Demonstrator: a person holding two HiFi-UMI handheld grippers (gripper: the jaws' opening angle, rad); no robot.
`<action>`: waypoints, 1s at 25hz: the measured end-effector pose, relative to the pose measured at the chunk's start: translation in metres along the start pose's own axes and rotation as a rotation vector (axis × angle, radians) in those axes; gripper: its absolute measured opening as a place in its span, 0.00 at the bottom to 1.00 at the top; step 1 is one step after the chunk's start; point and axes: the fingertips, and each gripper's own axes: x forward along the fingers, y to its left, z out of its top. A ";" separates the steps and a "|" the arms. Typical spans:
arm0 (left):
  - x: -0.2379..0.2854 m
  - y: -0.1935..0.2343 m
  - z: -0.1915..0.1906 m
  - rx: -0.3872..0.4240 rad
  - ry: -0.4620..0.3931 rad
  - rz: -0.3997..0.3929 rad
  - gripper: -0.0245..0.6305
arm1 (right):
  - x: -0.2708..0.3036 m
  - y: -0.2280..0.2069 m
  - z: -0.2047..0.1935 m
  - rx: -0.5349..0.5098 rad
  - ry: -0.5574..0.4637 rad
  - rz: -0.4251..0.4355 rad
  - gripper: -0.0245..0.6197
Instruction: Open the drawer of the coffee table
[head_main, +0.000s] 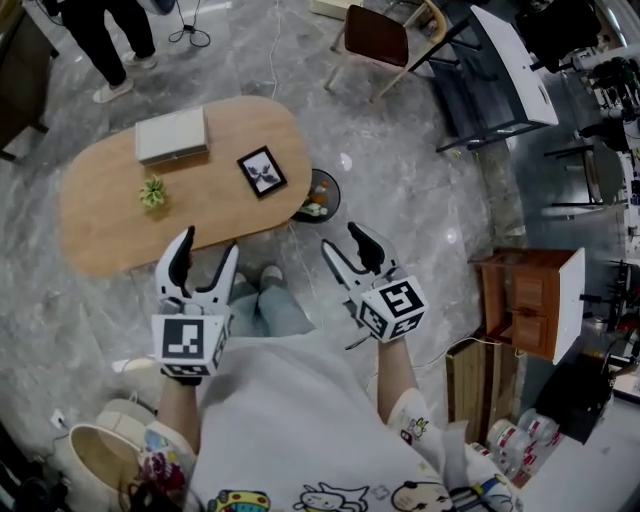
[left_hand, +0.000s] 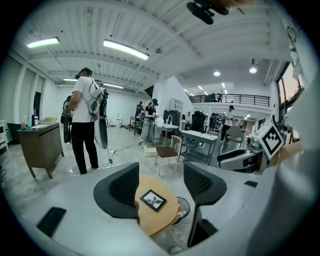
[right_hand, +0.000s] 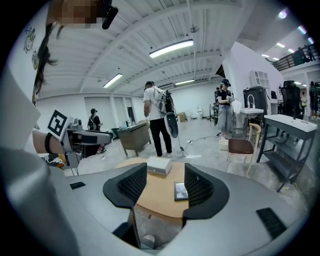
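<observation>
The oval wooden coffee table (head_main: 110, 225) stands on the marble floor ahead of me. It carries a grey box (head_main: 172, 135), a small plant (head_main: 153, 192) and a black picture frame (head_main: 262, 171). No drawer shows in any view. My left gripper (head_main: 208, 245) hangs open over the table's near edge, with nothing between its jaws. My right gripper (head_main: 343, 242) is open too, just off the table's right end. In the left gripper view the table (left_hand: 161, 221) and frame (left_hand: 153, 199) show between the jaws. The right gripper view shows the table (right_hand: 155, 192), box (right_hand: 159, 165) and frame (right_hand: 180, 190).
A dark round bin (head_main: 320, 196) sits by the table's right end. A chair (head_main: 375, 35) and a white desk (head_main: 505, 65) stand beyond it. A wooden cabinet (head_main: 528, 300) is at the right, a woven basket (head_main: 100, 450) at the lower left. A person (head_main: 110, 40) stands behind the table.
</observation>
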 end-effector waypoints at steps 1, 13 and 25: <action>-0.001 0.002 -0.002 0.000 0.005 -0.007 0.43 | 0.002 0.002 0.000 -0.001 0.000 -0.003 0.35; 0.012 0.000 -0.034 -0.011 0.073 -0.046 0.43 | 0.020 0.002 -0.024 -0.033 0.056 0.013 0.35; 0.059 -0.016 -0.082 -0.031 0.153 -0.098 0.43 | 0.052 -0.019 -0.074 0.026 0.113 0.038 0.35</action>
